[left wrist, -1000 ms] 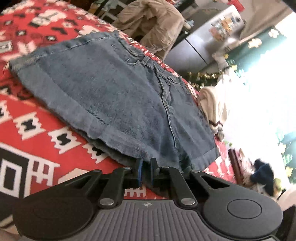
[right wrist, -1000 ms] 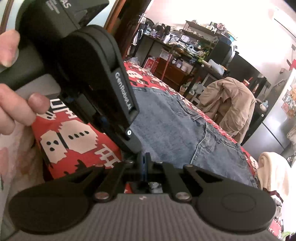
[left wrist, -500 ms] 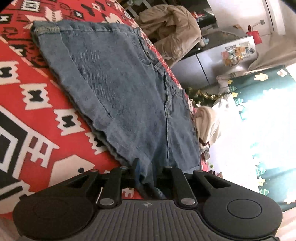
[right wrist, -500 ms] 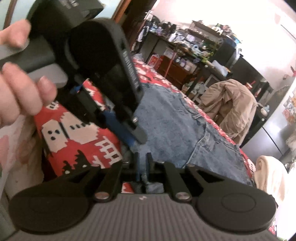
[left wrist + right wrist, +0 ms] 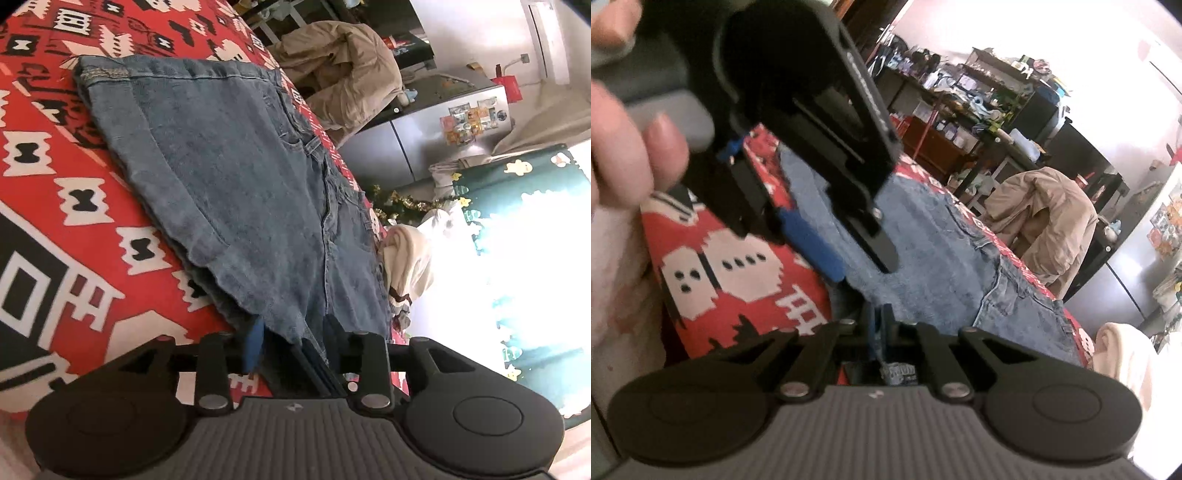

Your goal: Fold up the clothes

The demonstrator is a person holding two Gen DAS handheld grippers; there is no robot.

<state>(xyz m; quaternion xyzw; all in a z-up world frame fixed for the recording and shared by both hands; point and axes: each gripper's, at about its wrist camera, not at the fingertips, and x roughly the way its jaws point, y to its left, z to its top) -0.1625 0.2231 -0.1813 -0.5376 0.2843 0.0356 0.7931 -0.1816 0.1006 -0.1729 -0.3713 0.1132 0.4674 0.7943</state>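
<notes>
Left wrist view: one pair of folded denim shorts [image 5: 251, 192] is laid flat on a red patterned blanket [image 5: 55, 229]. The left gripper [image 5: 291, 341] is opening, its two fingers apart, with the near denim edge between them and no pad seen pressing. Right wrist view: the right gripper [image 5: 878, 328] has both fingers together, clamped on the shorts' near hem. One hand [image 5: 624, 147] is seen holding the left gripper above the blanket.

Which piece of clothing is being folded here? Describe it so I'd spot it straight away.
Look at the bed with the red patterned blanket. Lying flat on it is the blue denim garment, its near hem at the hand-held grippers. Unlike the tan coat on a chair behind, it is faded blue with seams and pockets.
</notes>
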